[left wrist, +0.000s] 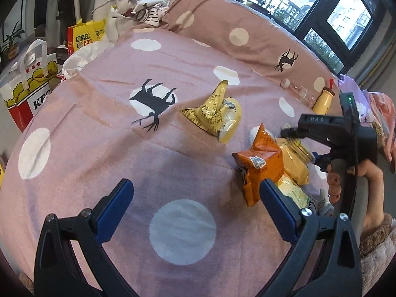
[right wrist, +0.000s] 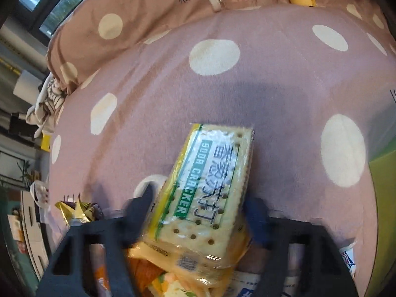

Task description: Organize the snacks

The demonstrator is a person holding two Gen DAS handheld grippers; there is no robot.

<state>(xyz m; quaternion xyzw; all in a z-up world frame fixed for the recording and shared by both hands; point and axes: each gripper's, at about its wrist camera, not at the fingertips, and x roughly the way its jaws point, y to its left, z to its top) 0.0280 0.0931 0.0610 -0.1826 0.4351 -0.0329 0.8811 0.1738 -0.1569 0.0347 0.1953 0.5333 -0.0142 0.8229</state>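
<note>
Two claws are over the pink spotted bedspread (left wrist: 104,148). Right gripper (right wrist: 200,203) is clamped on a soda cracker pack (right wrist: 210,180), above the snack pile (right wrist: 158,272); left gripper (left wrist: 195,188) gapes wide, empty, beside an orange packet (left wrist: 259,165).

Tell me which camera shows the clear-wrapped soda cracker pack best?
The right wrist view. The clear-wrapped soda cracker pack fills the centre, green label readable, between the right gripper fingers, which appear closed on it. In the left wrist view, that gripper's black body and the pile of yellow packets hide it; I cannot pick it out there.
</note>
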